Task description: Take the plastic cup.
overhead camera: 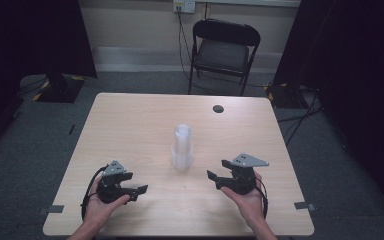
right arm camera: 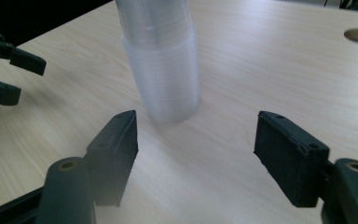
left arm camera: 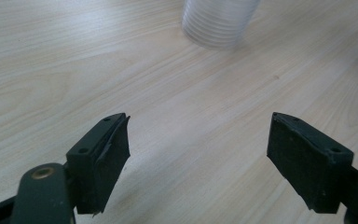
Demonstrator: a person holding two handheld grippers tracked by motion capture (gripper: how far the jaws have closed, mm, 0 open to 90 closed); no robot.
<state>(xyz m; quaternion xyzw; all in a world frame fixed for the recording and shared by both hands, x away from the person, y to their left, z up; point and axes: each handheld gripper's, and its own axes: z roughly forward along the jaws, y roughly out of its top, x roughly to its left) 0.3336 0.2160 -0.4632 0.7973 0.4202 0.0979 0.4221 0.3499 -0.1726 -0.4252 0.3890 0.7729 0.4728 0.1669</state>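
A stack of clear plastic cups stands upright near the middle of the surface, between my two hands and a little farther from me than either. From my left hand-held gripper the stack sits at about one o'clock, well apart; in the left gripper view its ribbed base shows at twelve o'clock beyond the open jaws, with bare wood between. That left hand-held gripper is spread wide and has hold of nothing.

From my right hand-held gripper the stack lies at about eleven o'clock, near but not touching. In the right gripper view the cups rise straight ahead, just past the jaw tips and slightly left of centre; the jaws stand apart with only the surface between them, gripping nothing. My left hand-held gripper shows at nine o'clock in that view.

A small dark round hole sits in the surface at the far edge, at about one o'clock from the cups. A black folding chair stands beyond the surface
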